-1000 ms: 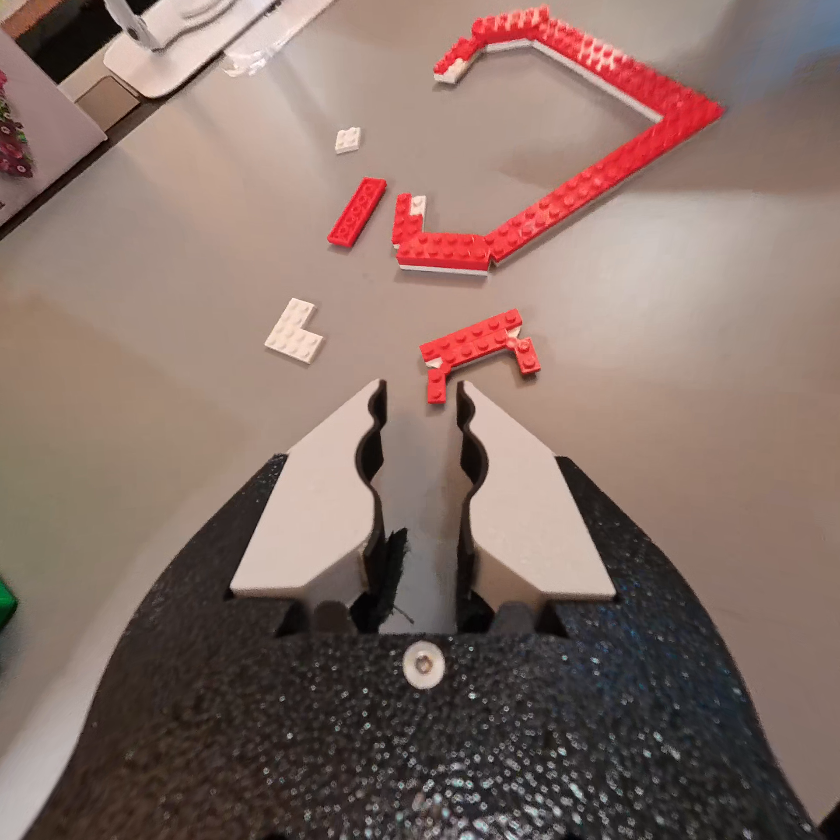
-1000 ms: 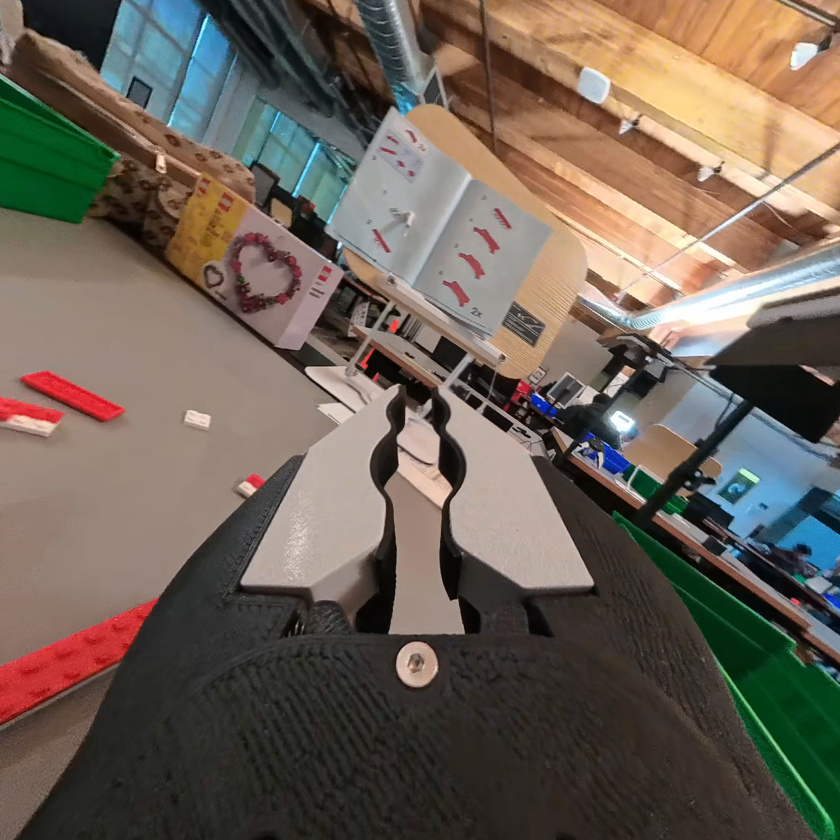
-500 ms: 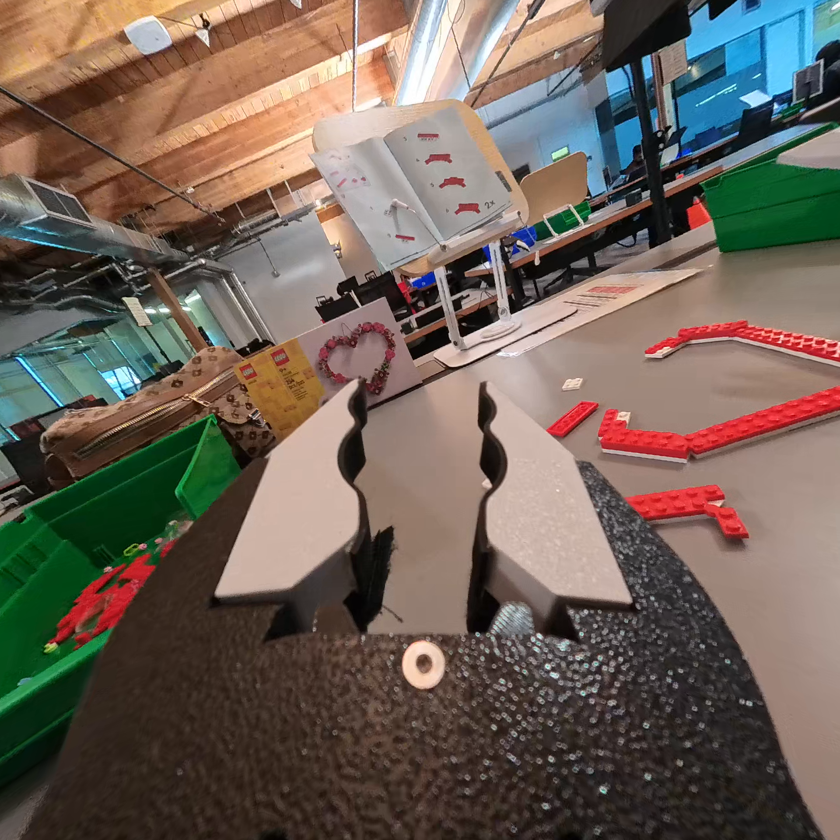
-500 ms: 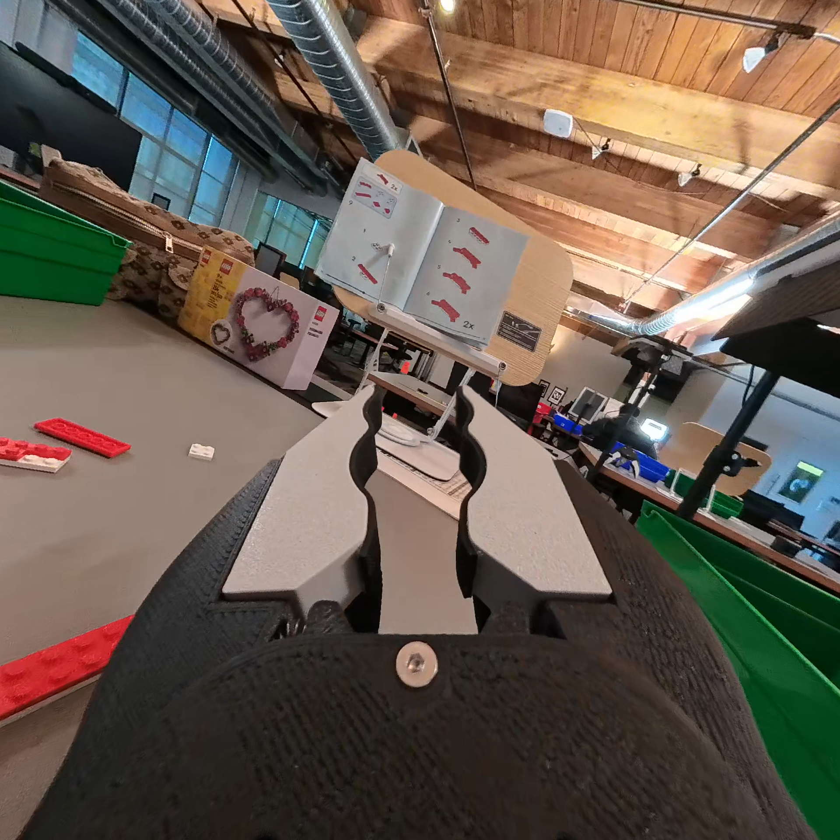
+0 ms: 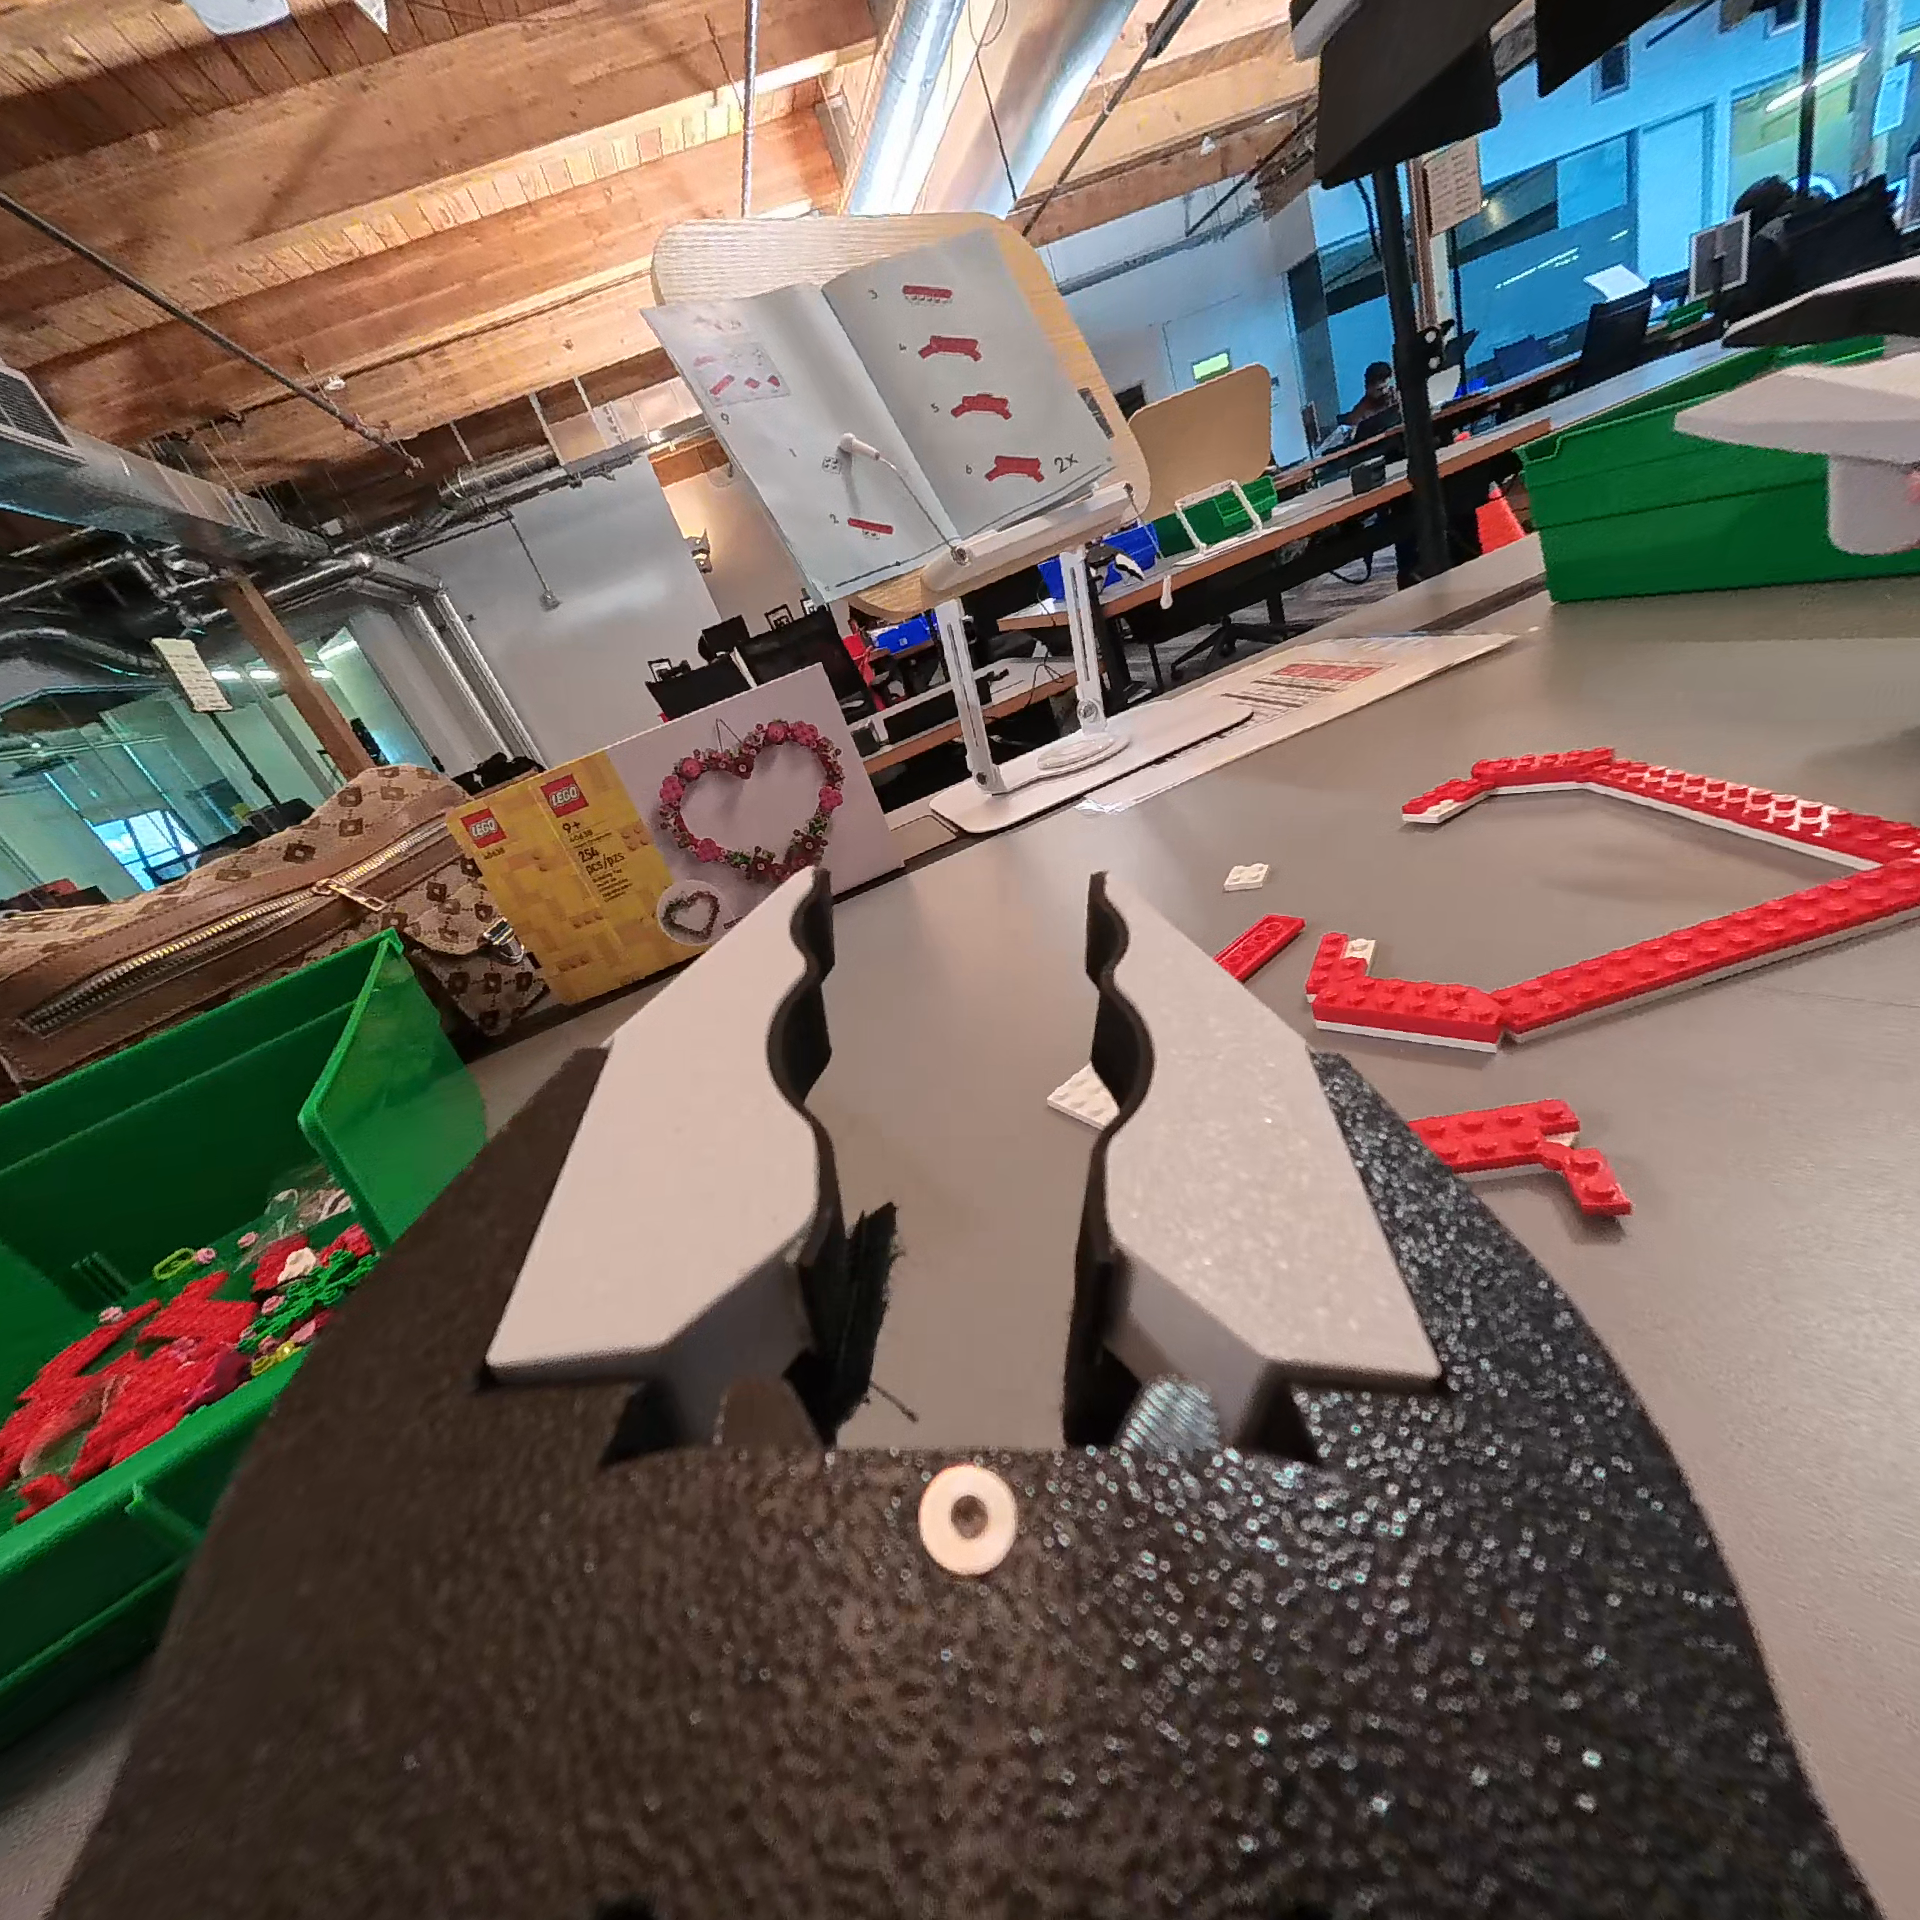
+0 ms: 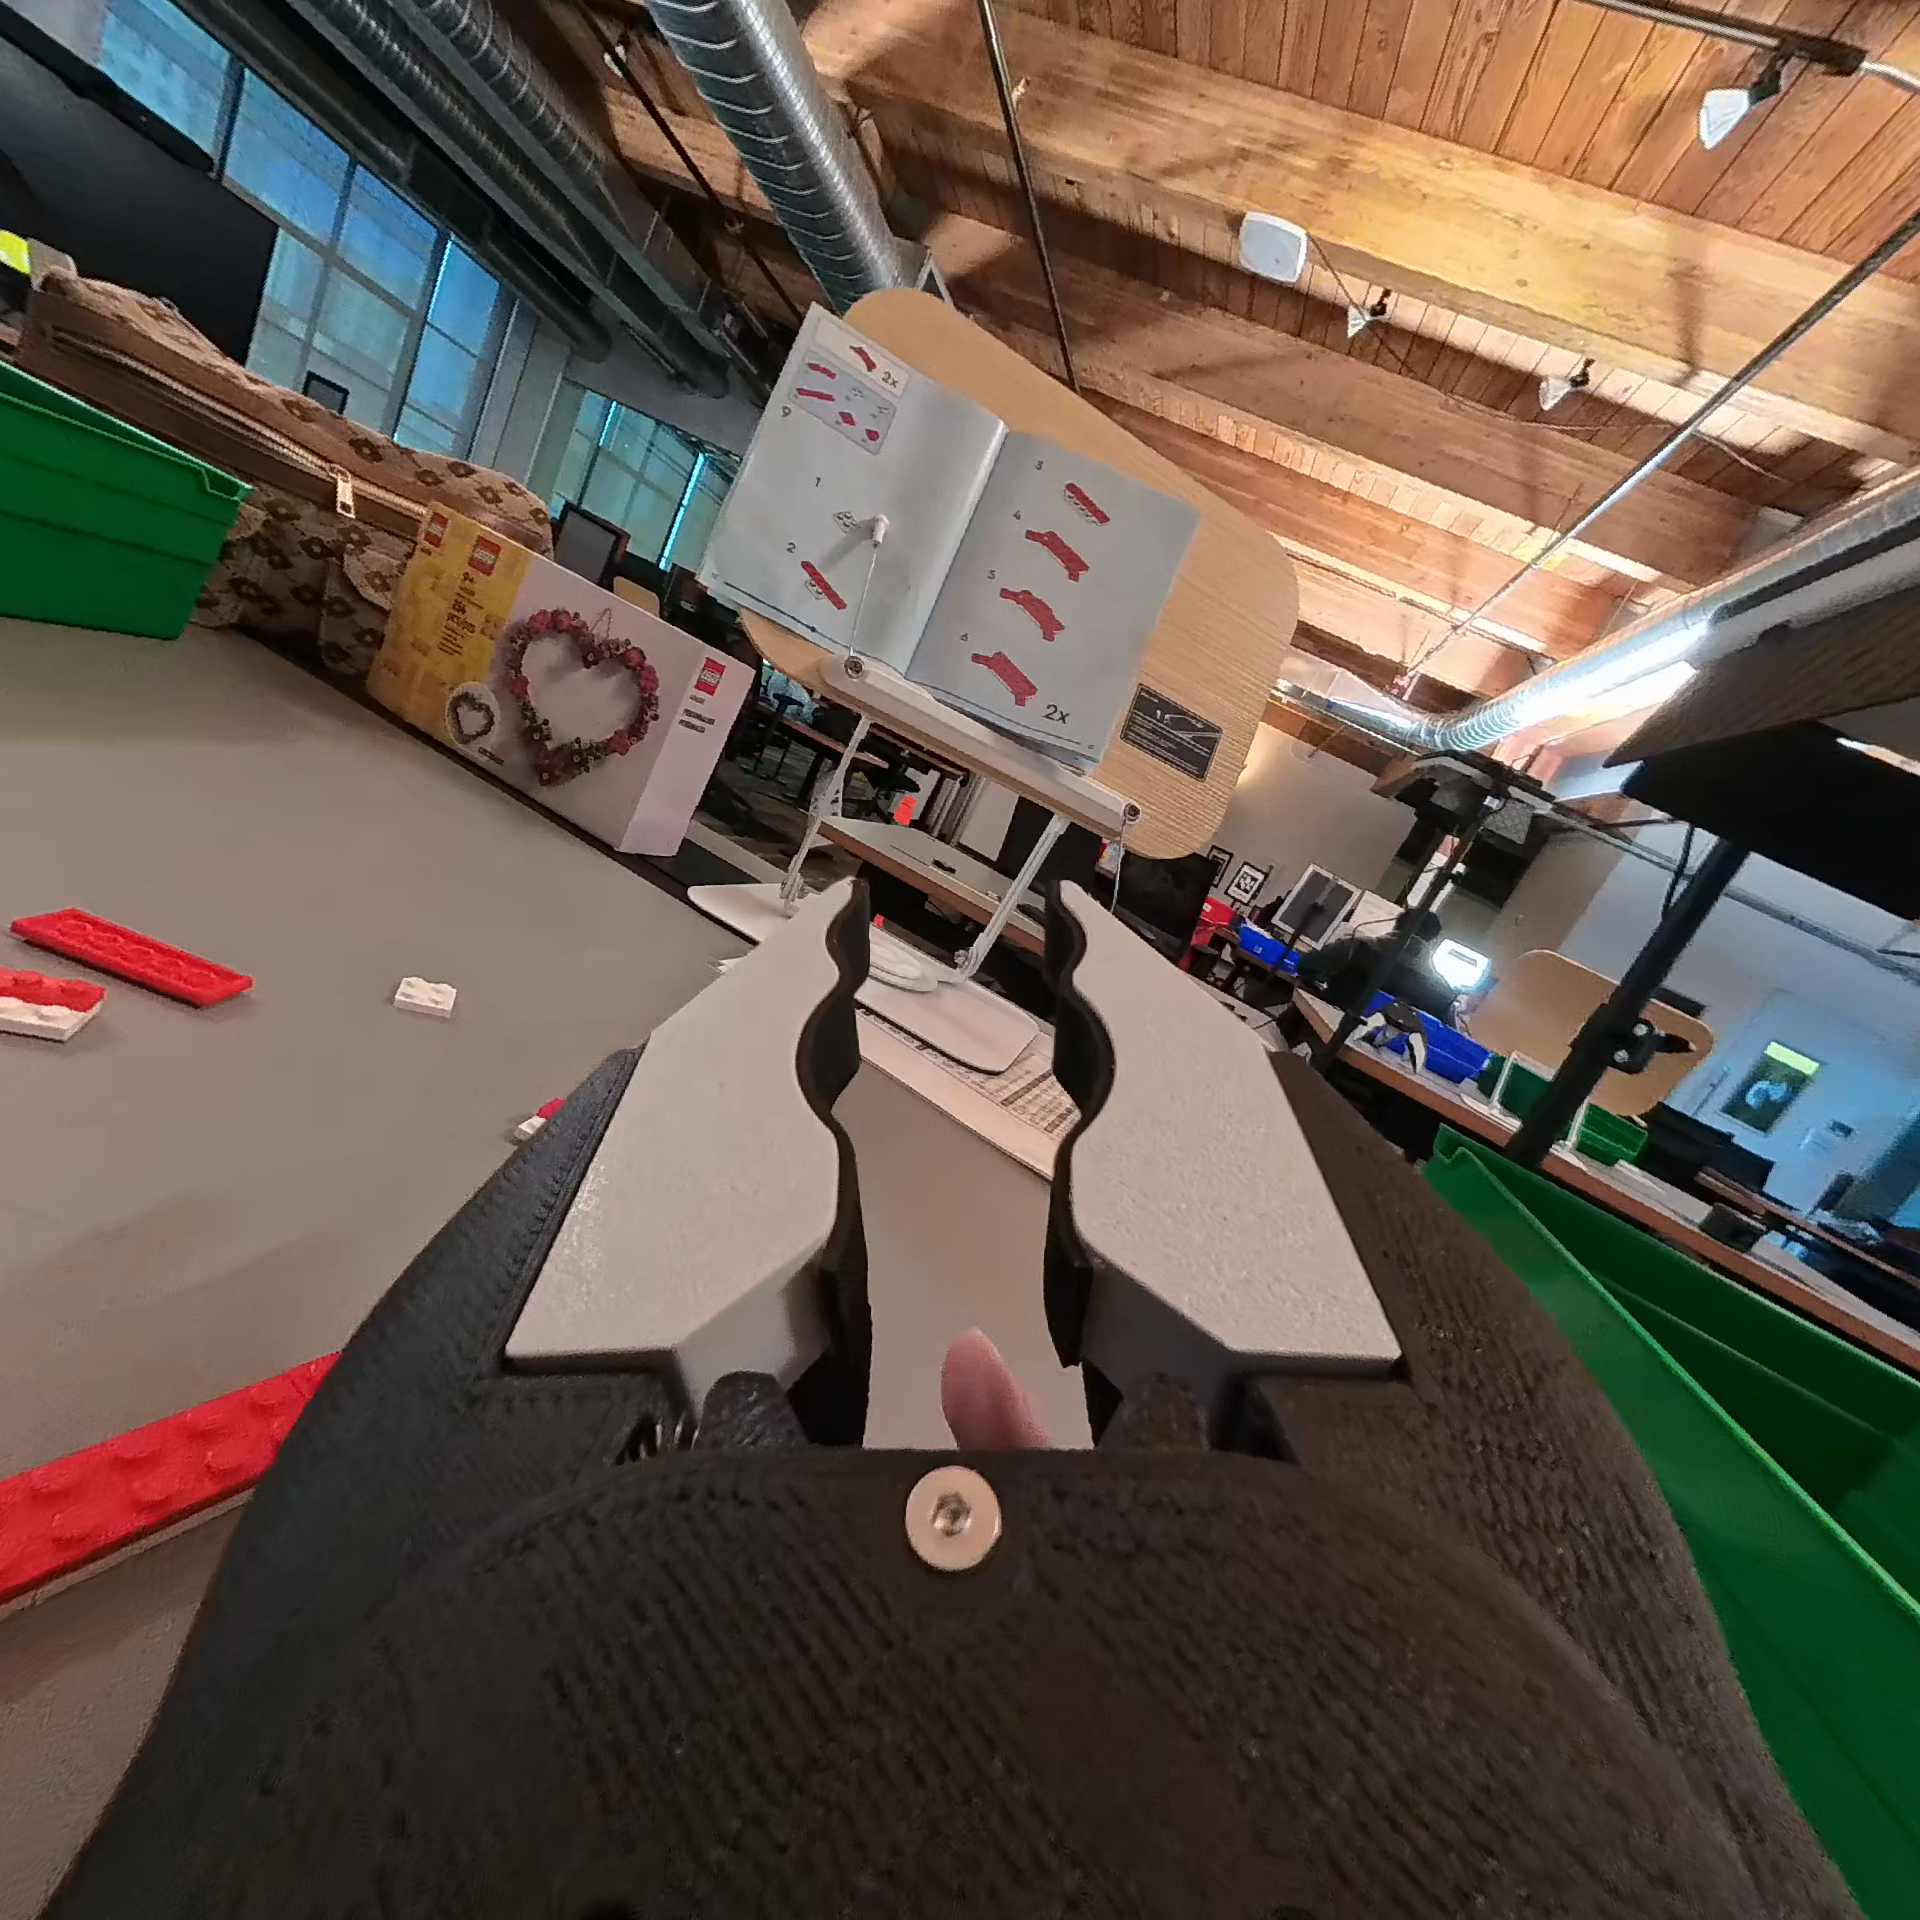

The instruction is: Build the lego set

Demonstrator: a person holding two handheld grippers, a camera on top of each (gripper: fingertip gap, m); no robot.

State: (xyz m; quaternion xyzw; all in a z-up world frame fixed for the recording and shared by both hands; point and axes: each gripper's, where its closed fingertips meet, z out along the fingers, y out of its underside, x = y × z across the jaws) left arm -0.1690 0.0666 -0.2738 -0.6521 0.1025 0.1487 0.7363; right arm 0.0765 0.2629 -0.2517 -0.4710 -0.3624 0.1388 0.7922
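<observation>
Left tool [image 5: 958, 914] held low and tilted up over the grey surface [image 5: 1714, 1351], aimed at the far edge; its two grey fingers [image 5: 696, 1132] stand apart, nothing between them. Right tool [image 6: 954, 920] also low, nose up toward the booklet stand [image 6: 1195, 665]; fingers apart, nothing held. A fingertip [image 6: 982, 1397] shows in the gap at its base.

Left to right in the left wrist view: one green bin [image 5: 177, 1122] with loose red and green pieces sits just left of the tool, walling that side. Behind it one patterned brown bag [image 5: 239, 925], then one set box [image 5: 675, 831] at the far edge. One white L-plate [image 5: 1081, 1096] peeks beside the right finger. One small red assembly [image 5: 1507, 1143] lies right of the tool, bare surface all around it. Beyond: one loose red plate [image 5: 1257, 945], one small white plate [image 5: 1245, 876], and the big red frame [image 5: 1662, 956], open at its left end, two layers with white under red. Green bins [image 5: 1683, 520] at far right.

Right wrist view: one green bin [image 6: 94, 520] far left; open surface between the frame edge [image 6: 135, 1465] and the box; another green bin [image 6: 1714, 1403] hems the right side.
</observation>
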